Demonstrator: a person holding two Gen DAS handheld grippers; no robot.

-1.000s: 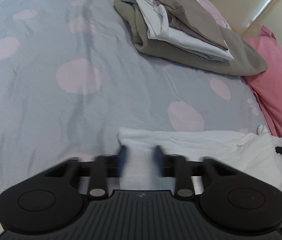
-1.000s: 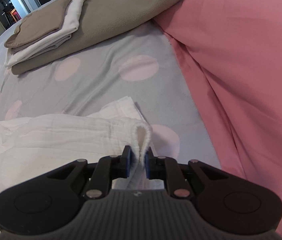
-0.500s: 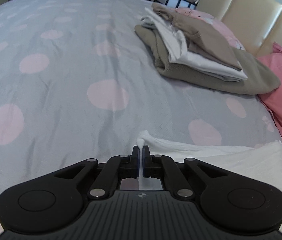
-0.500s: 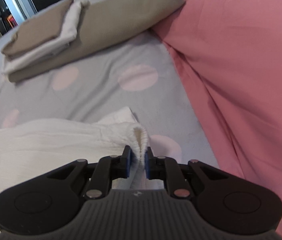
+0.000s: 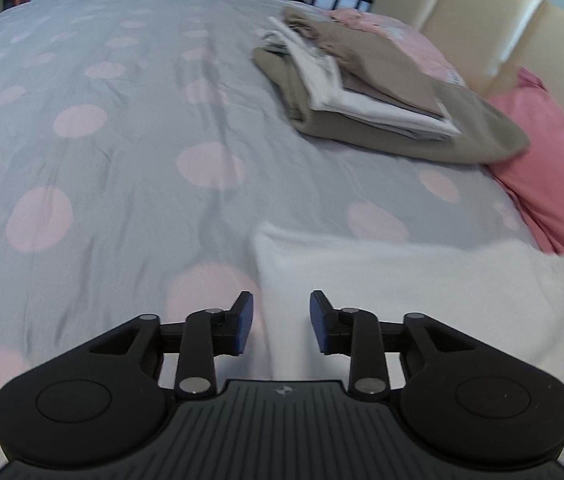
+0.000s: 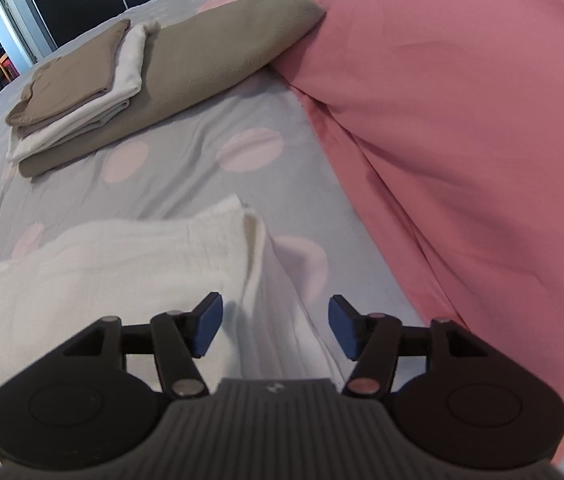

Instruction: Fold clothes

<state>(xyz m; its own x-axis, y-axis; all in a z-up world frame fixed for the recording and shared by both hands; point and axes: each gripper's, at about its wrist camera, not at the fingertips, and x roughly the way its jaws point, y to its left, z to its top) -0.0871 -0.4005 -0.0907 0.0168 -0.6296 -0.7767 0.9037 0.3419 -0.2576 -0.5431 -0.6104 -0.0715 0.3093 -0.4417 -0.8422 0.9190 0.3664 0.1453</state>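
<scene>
Three stacked garments [image 5: 366,92], one white cloth [image 5: 422,296]

A folded garment [image 5: 414,280] lies flat on the bedspread [image 5: 122,184] at the near edge of both views, directly under and ahead of the left gripper [image 5: 281,322] and the right gripper [image 6: 275,326], with its left end below the left one and its right end below the right one. Farther back on the bedspread sits a stack of folded clothes [image 5: 362,96], three layers one on another, well apart from the near garment. A pillow [image 6: 462,128] lies to the right of both, touching the stack's bottom layer, and the headboard [image 5: 482,28] stands behind the pillow and the stack.
</scene>
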